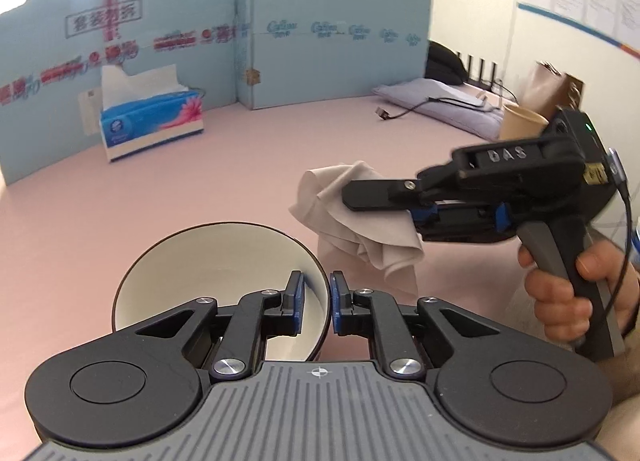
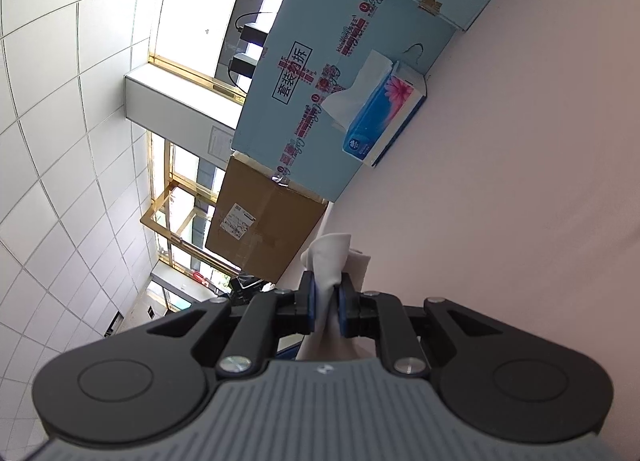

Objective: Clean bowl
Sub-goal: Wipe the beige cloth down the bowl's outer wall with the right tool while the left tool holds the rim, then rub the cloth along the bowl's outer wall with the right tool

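Pale pink desk (image 1: 240, 165) fronts light-blue cardboard panels. Left tool (image 1: 316, 303) clamps the rim of a tilted round bowl (image 1: 208, 257), cream inside with a dark edge, just above the desk. Right tool (image 2: 326, 303) pinches a crumpled beige cloth (image 1: 360, 221), held beside the bowl. Only the left view shows the bowl and the person's hand (image 1: 568, 293); the right view shows ceiling tiles and a brown carton (image 2: 264, 221).

White bowl (image 1: 208, 261) tilted, grey cloth (image 1: 352, 217) apparently crumpled
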